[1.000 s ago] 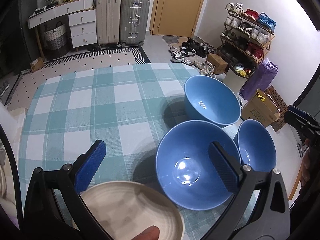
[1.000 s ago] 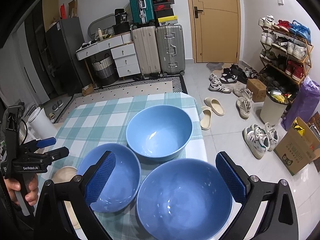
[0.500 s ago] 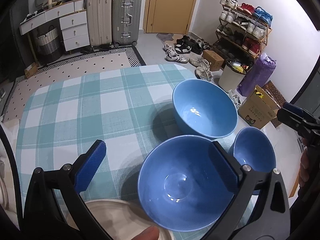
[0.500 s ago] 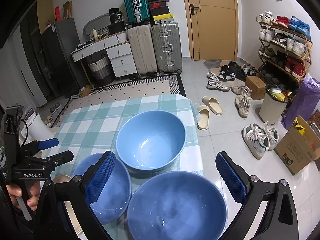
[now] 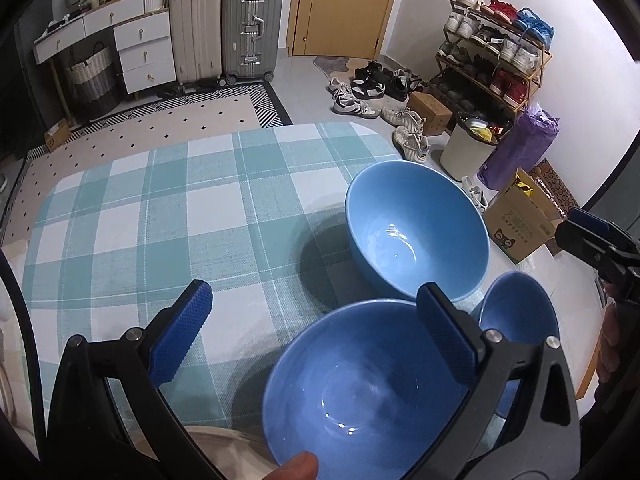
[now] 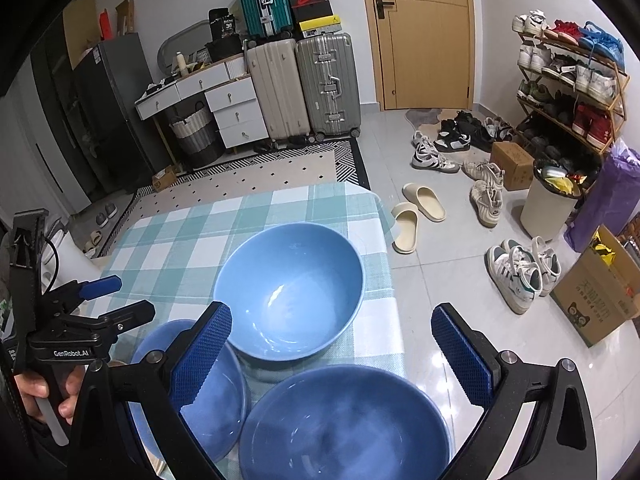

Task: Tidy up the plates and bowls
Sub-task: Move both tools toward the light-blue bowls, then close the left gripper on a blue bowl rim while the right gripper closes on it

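Nothing looks sorted yet: three glossy blue ceramic bowls sit separately, not nested, at the right end of the bench with the teal-and-white checked cloth (image 5: 168, 216) — a far bowl (image 5: 416, 236), a near wide bowl (image 5: 360, 392) and a third bowl (image 5: 516, 316) at the edge. A cream ribbed plate (image 5: 224, 446) lies just left of the near bowl. The left hand-held gripper (image 5: 316, 344) and the right hand-held gripper (image 6: 332, 356) both hover with jaws apart, holding nothing; the crowded bowls hinder a clean grab.
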The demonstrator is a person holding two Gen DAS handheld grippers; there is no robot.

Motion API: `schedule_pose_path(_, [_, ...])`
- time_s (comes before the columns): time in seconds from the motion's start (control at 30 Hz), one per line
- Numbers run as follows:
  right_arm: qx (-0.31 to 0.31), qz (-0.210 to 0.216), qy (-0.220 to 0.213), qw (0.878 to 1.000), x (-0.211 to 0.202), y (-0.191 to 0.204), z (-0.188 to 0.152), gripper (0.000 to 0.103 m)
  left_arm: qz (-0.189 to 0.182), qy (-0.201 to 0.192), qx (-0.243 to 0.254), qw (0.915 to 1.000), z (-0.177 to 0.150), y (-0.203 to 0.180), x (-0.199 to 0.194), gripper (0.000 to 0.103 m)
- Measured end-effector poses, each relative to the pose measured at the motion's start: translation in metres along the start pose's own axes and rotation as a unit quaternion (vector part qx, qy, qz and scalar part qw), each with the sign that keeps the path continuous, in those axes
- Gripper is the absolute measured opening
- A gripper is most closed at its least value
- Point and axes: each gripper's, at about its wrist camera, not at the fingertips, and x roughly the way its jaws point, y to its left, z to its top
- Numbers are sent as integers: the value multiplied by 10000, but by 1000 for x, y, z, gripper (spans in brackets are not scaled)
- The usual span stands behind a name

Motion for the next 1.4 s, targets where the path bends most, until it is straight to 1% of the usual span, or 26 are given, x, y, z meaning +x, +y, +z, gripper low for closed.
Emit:
schedule_pose_path(0.43, [62, -67, 276, 9996, 36, -13, 9, 102, -29, 259, -101, 9996, 18, -1, 45, 102])
schedule_pose_path(0.7, [91, -59, 422, 9990, 58, -19, 10, 102, 43, 390, 10, 9992, 25, -5, 66, 101])
schedule_pose_path(0.93, [134, -11, 538, 9985, 77, -24, 9, 101, -28, 478, 143, 9987, 28, -11, 80, 90])
schedule_pose_path(1.07, [170, -14, 627, 9979, 88, -28, 9, 96, -59, 563, 200, 9982, 29, -15, 91, 84])
schedule_pose_path(1.13, [200, -10, 676, 9975, 94, -30, 9, 91, -83, 603, 194, 9980, 30, -16, 96, 82])
schedule_pose_path(1.2, [218, 8, 748, 9970, 100, -32, 7, 84, -105, 631, 173, 9978, 30, -17, 101, 79])
schedule_pose_path(1.3, [228, 34, 838, 9962, 109, -33, 5, 81, -172, 667, 156, 9975, 31, -20, 106, 75])
schedule_pose_path(1.37, [216, 64, 879, 9959, 113, -34, 3, 78, -187, 730, 176, 9970, 30, -22, 110, 66])
schedule_pose_path(1.4, [213, 78, 891, 9958, 115, -34, 3, 77, -192, 770, 184, 9967, 30, -23, 112, 64])
